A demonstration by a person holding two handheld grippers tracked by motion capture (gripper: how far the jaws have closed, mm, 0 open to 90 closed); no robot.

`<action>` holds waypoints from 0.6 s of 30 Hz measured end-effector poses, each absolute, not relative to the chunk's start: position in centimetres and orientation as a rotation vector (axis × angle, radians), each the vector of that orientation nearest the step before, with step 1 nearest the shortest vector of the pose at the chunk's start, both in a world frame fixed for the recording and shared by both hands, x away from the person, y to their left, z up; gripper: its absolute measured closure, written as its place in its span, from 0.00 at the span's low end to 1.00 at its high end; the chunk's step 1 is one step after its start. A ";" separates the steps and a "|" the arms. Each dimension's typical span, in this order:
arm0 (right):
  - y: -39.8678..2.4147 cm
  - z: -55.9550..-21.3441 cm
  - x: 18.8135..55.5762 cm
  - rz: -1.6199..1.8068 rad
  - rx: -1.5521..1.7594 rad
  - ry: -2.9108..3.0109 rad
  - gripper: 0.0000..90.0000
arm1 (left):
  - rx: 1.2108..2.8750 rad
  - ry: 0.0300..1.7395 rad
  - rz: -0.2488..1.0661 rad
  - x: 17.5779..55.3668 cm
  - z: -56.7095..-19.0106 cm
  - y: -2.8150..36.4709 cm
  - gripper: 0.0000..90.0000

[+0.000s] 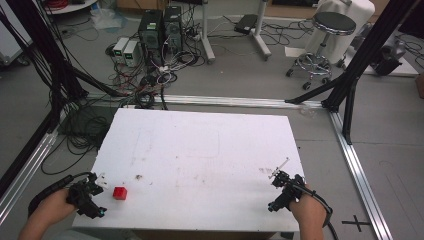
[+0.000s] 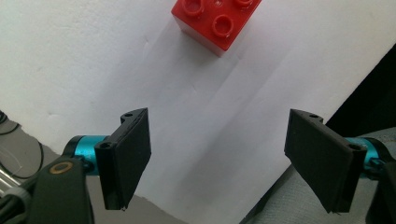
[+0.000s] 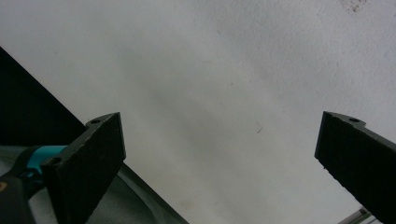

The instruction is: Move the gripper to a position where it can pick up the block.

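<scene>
Approaching appears to be the step in hand: both tongs, left and right, gape empty. Your red brick rests on the surface just beside the left tongs. Advance until the jaws straddle it.

- Brick sits on the table at seven o'clock, near its front edge.
- Left gripper just beside it, at its nine o'clock.
- Right gripper at five o'clock, well apart.

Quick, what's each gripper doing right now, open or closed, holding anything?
Left gripper: open, holding nothing; the red brick lies ahead of its jaws on the white table.
Right gripper: open, holding nothing, over bare tabletop.
</scene>
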State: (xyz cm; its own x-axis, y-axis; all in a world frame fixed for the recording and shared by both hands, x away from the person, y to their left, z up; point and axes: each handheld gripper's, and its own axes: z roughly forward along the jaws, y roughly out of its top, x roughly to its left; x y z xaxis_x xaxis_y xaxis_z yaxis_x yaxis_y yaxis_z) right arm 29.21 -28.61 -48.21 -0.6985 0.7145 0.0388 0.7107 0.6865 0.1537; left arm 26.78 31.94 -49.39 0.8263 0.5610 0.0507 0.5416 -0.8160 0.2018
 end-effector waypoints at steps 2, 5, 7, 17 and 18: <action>-28.6 -48.3 29.2 0.249 1.211 2.861 0.01 | 2.831 0.851 0.159 26.8 -49.4 31.9 0.26; -28.6 -48.3 29.1 0.249 1.210 2.866 0.01 | 2.854 0.806 0.138 26.6 -49.2 32.1 0.26; -28.7 -48.3 29.1 0.254 1.210 2.866 0.01 | 2.858 0.815 0.146 26.6 -49.2 32.1 0.26; -28.8 -48.4 28.8 0.265 1.208 2.867 0.01 | 2.924 0.702 0.179 27.4 -49.4 31.3 0.26; -28.8 -48.4 28.8 0.265 1.208 2.867 0.01 | 2.924 0.702 0.179 27.4 -49.4 31.3 0.26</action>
State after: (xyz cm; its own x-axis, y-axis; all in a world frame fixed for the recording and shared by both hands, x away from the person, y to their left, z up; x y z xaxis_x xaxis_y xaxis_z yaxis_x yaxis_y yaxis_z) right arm 28.80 -28.80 -48.42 -0.7006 0.7119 0.0481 0.7087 0.6863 0.1635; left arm 27.41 31.26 -49.40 0.8847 0.4585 0.0849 0.4431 -0.8834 0.1526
